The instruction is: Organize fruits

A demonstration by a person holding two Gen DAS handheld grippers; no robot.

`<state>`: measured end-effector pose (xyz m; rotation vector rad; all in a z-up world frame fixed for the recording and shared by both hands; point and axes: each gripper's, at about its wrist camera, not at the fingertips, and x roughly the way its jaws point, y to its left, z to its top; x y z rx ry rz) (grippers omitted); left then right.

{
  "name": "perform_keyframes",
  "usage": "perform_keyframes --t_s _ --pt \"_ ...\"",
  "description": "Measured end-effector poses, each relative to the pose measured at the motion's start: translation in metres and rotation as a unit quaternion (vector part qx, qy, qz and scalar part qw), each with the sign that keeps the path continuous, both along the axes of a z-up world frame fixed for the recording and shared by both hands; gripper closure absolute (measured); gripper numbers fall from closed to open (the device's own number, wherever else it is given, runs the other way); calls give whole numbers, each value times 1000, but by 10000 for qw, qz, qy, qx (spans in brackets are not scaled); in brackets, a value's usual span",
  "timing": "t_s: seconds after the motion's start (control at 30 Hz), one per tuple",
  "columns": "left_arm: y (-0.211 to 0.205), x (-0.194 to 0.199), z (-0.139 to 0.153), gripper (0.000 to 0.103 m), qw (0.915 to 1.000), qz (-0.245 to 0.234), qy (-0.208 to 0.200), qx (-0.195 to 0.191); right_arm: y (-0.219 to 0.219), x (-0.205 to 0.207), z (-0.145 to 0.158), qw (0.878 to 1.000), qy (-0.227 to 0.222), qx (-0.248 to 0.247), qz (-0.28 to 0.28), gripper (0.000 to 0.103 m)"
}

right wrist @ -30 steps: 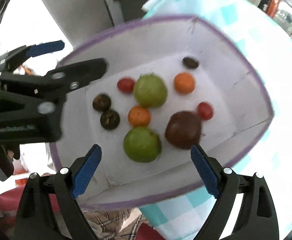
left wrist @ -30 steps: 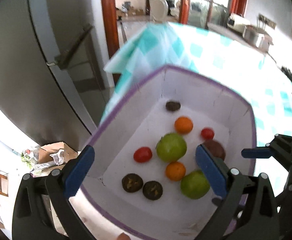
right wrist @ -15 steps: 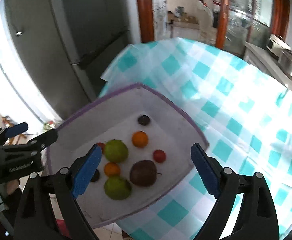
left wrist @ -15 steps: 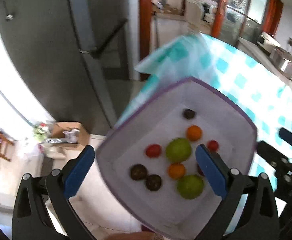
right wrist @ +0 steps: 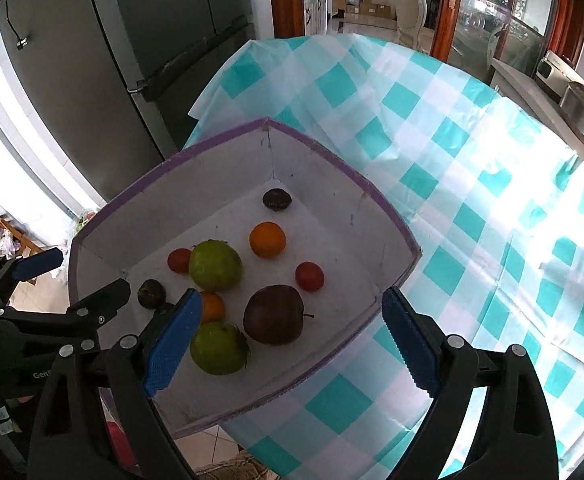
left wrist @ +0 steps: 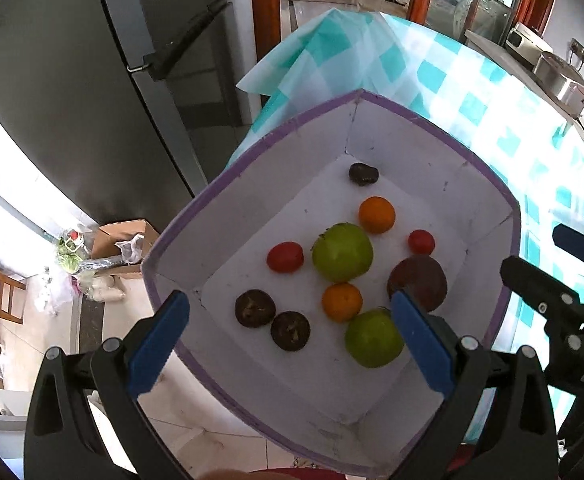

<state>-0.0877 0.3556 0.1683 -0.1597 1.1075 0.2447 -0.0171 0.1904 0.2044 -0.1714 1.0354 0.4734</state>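
Ten fruits lie loose in the white box point(left wrist: 252, 216) at frame centre — two green ones, a dark apple point(right wrist: 274, 314), oranges, tomatoes. Left gripper point(left wrist: 288, 344) and right gripper point(right wrist: 288, 344) both hang above, jaws wide, holding nothing. Whether sorting is starting or done is unclear — no step in hand shows.

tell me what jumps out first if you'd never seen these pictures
The white box with a purple rim at the edge of the teal-checked tablecloth, with loose fruit scattered over its floor. Two big green fruits and a dark red apple dominate near its front. Both the left gripper and right gripper hover open above it.
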Motion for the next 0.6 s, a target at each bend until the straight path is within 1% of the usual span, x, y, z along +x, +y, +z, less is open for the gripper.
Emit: perform_keyframes --t_s 0.23,0.4,0.5,0.57,0.6 --pt "2 -2 -7 2 9999 -47 116 -59 5 -3 -4 10000 67 -27 6 15" --pt "5 -1 -14 2 9997 -56 202 -158 12 -4 -14 9997 157 -169 -20 15" --pt "9 5 -24 2 9987 -51 323 -381 13 -2 -18 9995 206 -233 -35 15" --pt "11 8 -31 2 9983 21 308 -499 13 -2 -19 9995 224 -226 14 15" --pt "11 9 -34 2 9990 112 300 -322 13 -3 -19 9995 217 -228 49 15"
